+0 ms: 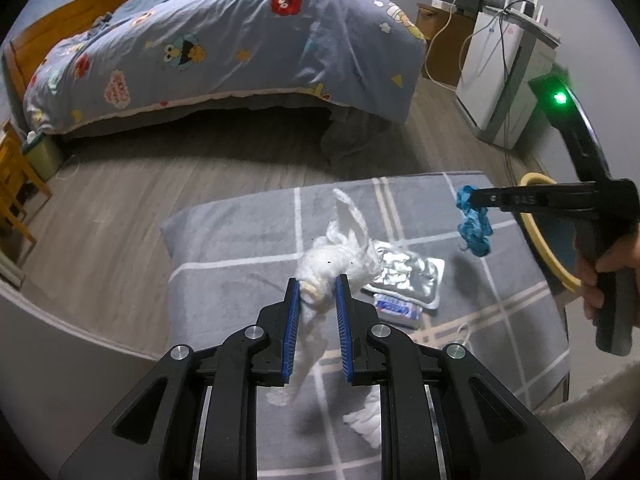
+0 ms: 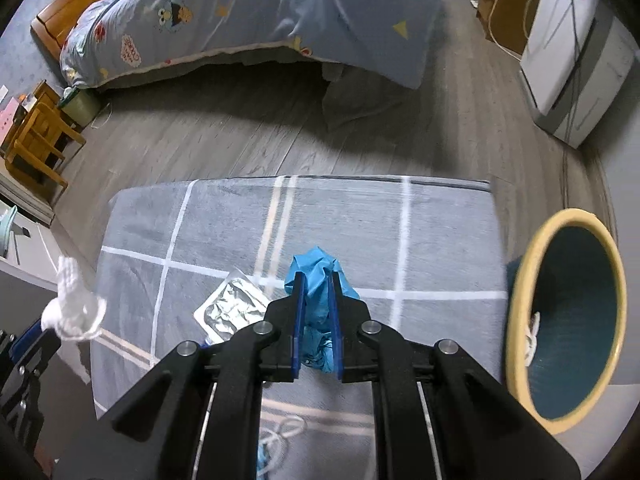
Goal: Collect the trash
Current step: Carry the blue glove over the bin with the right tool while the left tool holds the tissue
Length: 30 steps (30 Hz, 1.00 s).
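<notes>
Seemingly printed small packet (image 1: 398, 309) beside foil wrapper (image 1: 412, 277); writing illegible.

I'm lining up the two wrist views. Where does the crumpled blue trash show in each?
Left wrist: blue trash at right, hanging from the right gripper.
Right wrist: bottom centre, clamped between the gripper's blue pads.
Shared landmark: silver foil wrapper on the grey checked blanket.

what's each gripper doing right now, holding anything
Left gripper: shut on the crumpled white tissue, lifted off the grey plaid mat.
Right gripper: shut on the crumpled blue wrapper, near the yellow-rimmed bin.
</notes>
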Each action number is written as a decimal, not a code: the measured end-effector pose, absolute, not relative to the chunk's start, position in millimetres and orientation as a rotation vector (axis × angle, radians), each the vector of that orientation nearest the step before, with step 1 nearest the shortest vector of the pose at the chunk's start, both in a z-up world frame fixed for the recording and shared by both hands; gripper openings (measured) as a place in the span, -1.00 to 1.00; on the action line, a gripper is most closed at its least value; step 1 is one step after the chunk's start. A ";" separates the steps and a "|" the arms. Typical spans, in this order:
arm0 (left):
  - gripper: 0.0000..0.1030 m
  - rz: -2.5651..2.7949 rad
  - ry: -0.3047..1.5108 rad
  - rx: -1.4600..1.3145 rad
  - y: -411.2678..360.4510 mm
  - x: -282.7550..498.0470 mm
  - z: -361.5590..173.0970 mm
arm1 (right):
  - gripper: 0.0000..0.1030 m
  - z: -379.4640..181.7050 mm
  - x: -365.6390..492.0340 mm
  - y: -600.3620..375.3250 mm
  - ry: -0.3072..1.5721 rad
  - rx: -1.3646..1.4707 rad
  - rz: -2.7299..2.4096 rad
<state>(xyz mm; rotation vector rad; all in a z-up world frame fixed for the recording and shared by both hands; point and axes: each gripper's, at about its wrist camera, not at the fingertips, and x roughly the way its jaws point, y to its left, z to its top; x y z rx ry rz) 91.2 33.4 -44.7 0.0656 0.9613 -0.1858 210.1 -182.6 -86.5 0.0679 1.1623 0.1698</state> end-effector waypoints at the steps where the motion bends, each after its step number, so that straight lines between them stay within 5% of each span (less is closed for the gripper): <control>1: -0.65 -0.187 0.957 0.066 30.4 91.3 -43.2 | -0.79 -83.7 207.7 -186.4 1.157 0.070 0.168; 30: -0.65 -0.302 0.912 0.135 -90.2 96.4 -34.2 | -0.79 -49.9 155.7 -380.5 1.088 0.241 -0.058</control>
